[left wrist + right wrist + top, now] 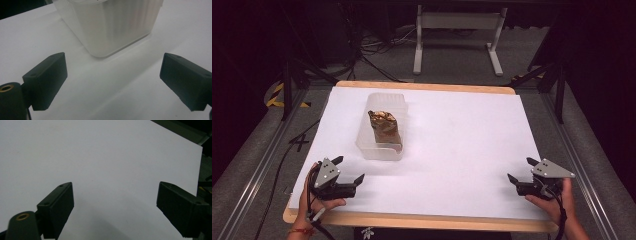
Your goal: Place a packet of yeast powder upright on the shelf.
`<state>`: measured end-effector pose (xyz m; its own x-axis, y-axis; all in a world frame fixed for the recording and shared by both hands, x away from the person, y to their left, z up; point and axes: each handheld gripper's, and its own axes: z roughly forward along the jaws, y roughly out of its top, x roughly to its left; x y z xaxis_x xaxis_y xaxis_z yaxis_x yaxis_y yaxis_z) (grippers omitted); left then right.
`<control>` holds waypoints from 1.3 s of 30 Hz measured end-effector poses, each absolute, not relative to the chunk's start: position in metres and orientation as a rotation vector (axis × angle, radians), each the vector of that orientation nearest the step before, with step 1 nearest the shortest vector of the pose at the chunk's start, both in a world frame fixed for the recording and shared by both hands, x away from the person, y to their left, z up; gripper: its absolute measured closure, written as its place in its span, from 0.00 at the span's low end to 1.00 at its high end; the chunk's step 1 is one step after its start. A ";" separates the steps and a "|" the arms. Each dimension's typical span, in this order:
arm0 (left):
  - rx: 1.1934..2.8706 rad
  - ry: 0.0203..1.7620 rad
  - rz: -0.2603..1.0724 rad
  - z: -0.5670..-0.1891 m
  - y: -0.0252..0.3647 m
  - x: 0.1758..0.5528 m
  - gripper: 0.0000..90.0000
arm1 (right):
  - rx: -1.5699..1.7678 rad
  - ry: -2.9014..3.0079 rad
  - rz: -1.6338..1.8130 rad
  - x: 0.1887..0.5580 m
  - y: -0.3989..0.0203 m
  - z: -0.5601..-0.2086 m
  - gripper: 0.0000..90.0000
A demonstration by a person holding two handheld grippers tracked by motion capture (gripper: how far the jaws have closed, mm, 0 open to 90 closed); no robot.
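Observation:
A clear plastic tub [384,102] stands on the white table sheet [452,140], left of the middle. Inside it sits a crumpled brown and gold bag [384,127]. My left gripper [348,170] rests near the front left corner, open, with nothing between its jaws; the tub is a short way beyond it. In the left gripper view the tub's ribbed wall [110,22] rises just ahead of the left gripper [113,80]. My right gripper [522,170] is low at the front right, open and empty. The right gripper [115,207] faces bare white sheet [100,157].
The sheet lies on a wooden board whose edge [422,220] shows along the front. A white table frame [457,35] and cables [372,50] are on the floor behind. Metal rails [257,165] run down both sides.

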<state>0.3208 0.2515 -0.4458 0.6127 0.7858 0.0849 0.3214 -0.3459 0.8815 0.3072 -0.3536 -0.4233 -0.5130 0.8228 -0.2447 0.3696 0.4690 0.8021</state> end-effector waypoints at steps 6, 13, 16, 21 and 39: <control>1.924 0.881 0.645 -0.445 0.252 0.320 0.09 | 1.005 2.007 0.951 0.302 -0.360 -0.428 0.14; 1.930 0.866 0.664 -0.444 0.249 0.321 0.09 | 1.042 1.959 1.005 0.299 -0.368 -0.432 0.09; 1.945 0.853 0.678 -0.444 0.247 0.320 0.09 | 1.069 1.960 1.001 0.298 -0.369 -0.433 0.10; 1.926 0.851 0.666 -0.443 0.248 0.321 0.09 | 1.048 1.956 0.973 0.296 -0.366 -0.433 0.09; 1.935 0.867 0.667 -0.444 0.247 0.325 0.09 | 1.072 1.916 0.971 0.294 -0.374 -0.432 0.11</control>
<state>0.3252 0.2471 -0.4438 0.6106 0.7843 0.1093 0.3072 -0.3618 0.8802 0.2943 -0.3736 -0.4324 -0.3916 0.8924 -0.2243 0.3467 0.3689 0.8624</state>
